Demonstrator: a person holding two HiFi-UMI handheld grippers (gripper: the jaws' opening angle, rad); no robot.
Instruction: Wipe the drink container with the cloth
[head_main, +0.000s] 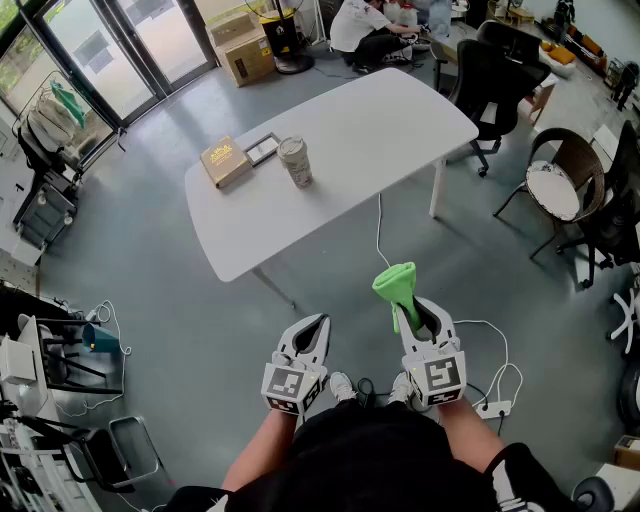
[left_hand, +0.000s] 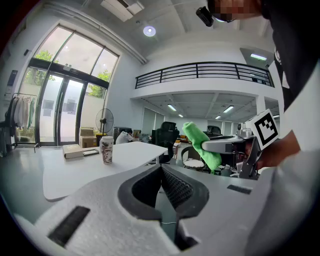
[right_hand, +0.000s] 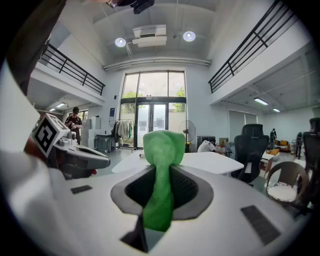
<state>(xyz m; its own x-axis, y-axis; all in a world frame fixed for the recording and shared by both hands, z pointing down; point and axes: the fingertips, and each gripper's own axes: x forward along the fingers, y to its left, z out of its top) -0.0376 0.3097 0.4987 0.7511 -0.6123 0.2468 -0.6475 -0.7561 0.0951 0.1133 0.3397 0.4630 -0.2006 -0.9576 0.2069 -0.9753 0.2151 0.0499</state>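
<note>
Right tool clamped on cloth. Left tool jaws together, nothing between. Cup upright on bench, near box, well apart from both tools. Cloth in grip, wiping not begun; approach and wipe left.

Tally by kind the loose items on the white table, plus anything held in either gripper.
drink container: 1
tan box: 1
flat framed item: 1
green cloth: 1
Total: 4
</note>
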